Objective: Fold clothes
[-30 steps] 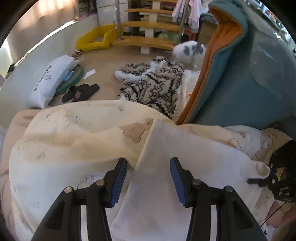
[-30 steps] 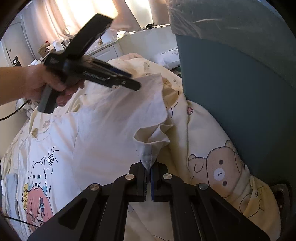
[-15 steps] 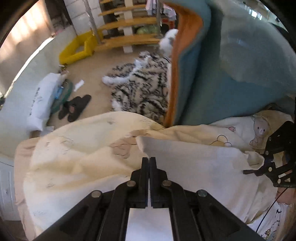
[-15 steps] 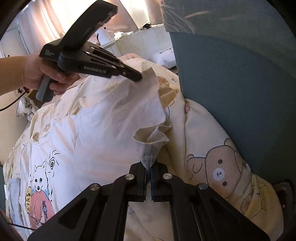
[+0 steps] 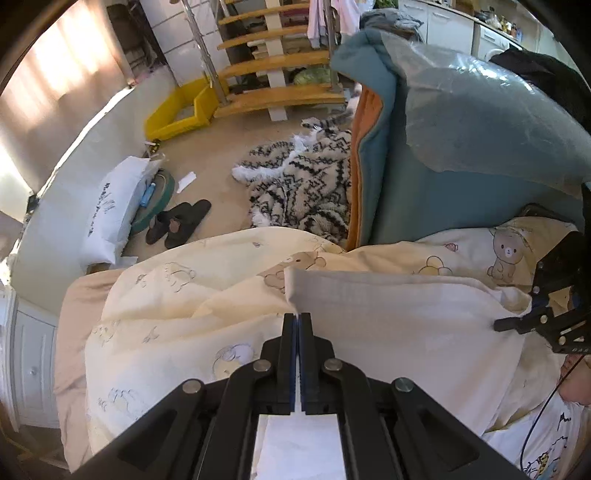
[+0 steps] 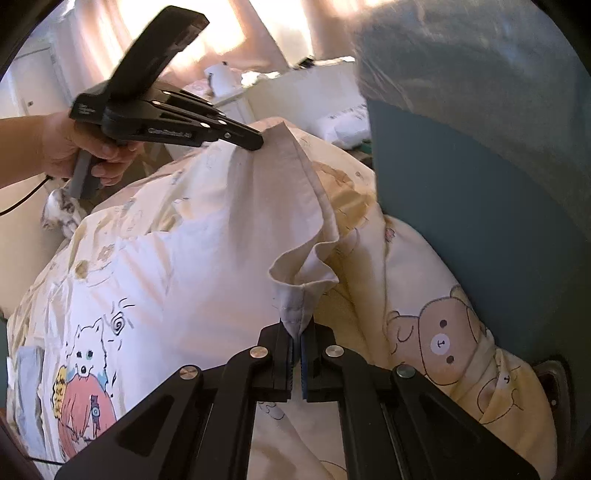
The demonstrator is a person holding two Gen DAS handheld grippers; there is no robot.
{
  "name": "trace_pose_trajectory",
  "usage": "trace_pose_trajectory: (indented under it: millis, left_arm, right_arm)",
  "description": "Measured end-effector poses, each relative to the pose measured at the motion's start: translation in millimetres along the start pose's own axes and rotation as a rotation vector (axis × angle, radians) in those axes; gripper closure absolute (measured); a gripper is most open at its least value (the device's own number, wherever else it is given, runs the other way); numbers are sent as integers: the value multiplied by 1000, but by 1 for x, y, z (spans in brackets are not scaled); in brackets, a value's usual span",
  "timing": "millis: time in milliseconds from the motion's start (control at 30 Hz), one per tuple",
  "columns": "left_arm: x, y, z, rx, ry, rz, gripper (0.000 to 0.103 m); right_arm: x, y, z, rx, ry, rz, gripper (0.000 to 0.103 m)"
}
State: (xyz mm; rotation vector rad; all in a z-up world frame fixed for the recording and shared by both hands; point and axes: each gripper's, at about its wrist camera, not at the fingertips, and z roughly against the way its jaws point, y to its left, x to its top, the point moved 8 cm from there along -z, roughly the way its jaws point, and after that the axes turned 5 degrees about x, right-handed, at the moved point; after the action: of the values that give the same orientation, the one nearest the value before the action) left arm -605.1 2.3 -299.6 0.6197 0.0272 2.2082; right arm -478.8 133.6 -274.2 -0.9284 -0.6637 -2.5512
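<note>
In the left wrist view, a soft white T-shirt (image 5: 399, 317) is spread over a bear-print duvet (image 5: 177, 295), its corner pinched by the left gripper (image 5: 296, 317). In the right wrist view, its stitched, crumpled hem is clamped by the right gripper (image 6: 296, 334); a cartoon print (image 6: 85, 376) is seen.

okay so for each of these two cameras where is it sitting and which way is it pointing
Left wrist: on the left tool, facing the floor and stairs past the bed; its own fingers pinch the white shirt.
Right wrist: on the right tool, facing the curtains; its own fingers pinch the shirt's hem, and a hand shows.
Shared: the shirt, the bear-print duvet and each other's tool.
</note>
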Motion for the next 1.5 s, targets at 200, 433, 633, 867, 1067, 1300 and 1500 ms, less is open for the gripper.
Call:
trace_pose_trajectory:
  millis: [200, 433, 633, 867, 1067, 1300, 1500]
  left_arm:
    - [-25, 17, 41, 25, -54, 71, 103]
    - [-90, 39, 101, 87, -66, 174, 103]
    - [-166, 41, 136, 115, -46, 305, 103]
    - [-265, 7, 136, 115, 22, 421, 103]
    - [-330, -15, 103, 136, 119, 501, 101]
    - [-380, -16, 91, 209, 266, 515, 101]
    - [-398, -1, 124, 202, 225, 673, 79]
  right_arm:
    - [10, 46, 23, 87, -29, 220, 101]
    - [20, 136, 39, 216, -29, 480, 101]
    - [-7, 204, 36, 317, 17, 625, 101]
    - [-81, 261, 12, 418, 172, 789, 101]
    - [-146, 275, -33, 373, 320, 918, 101]
    - [-199, 287, -38, 518, 468, 923, 83]
    - [-205, 303, -16, 658, 524, 889, 40]
